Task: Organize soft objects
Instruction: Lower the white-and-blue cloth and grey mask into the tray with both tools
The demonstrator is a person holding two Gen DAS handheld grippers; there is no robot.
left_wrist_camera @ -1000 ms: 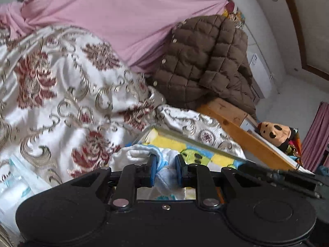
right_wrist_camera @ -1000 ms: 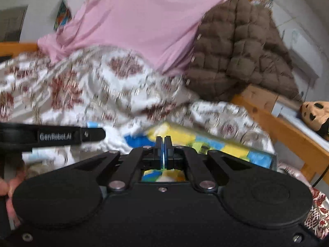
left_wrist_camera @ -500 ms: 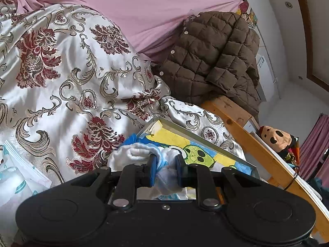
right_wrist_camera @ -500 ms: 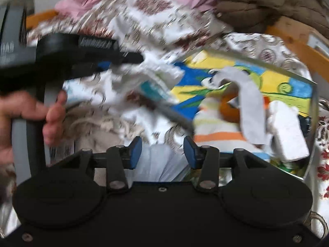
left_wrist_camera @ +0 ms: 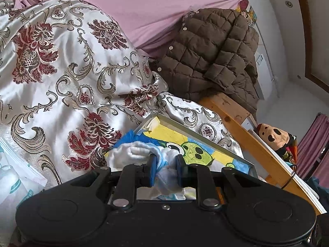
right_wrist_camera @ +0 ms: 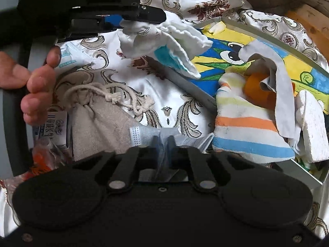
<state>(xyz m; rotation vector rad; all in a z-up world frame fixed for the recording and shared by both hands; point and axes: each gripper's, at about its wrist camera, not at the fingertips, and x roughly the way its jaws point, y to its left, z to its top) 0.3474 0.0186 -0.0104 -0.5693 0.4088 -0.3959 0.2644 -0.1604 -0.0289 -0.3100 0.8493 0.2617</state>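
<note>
Right now your left gripper (left_wrist_camera: 165, 165) is clenched on a white-and-blue cloth (left_wrist_camera: 141, 152) held above the near edge of the cartoon-printed tray (left_wrist_camera: 205, 129). Your right gripper (right_wrist_camera: 163, 142) pinches a pale blue face mask (right_wrist_camera: 144, 133) lying against the beige drawstring bag (right_wrist_camera: 98, 121) on the floral bedspread (right_wrist_camera: 164, 94).

The bedspread (left_wrist_camera: 67, 65) was glossy satin with woven floral figures. The brown jacket (left_wrist_camera: 213, 53) looked quilted and matt. The white cloth (right_wrist_camera: 164, 39) was soft, fluffy terry; the drawstring bag (right_wrist_camera: 98, 123) coarse beige weave with twisted cord. The tray (right_wrist_camera: 197, 94) had a smooth metal rim. The bed frame (left_wrist_camera: 236, 119) was bare wood.
</note>
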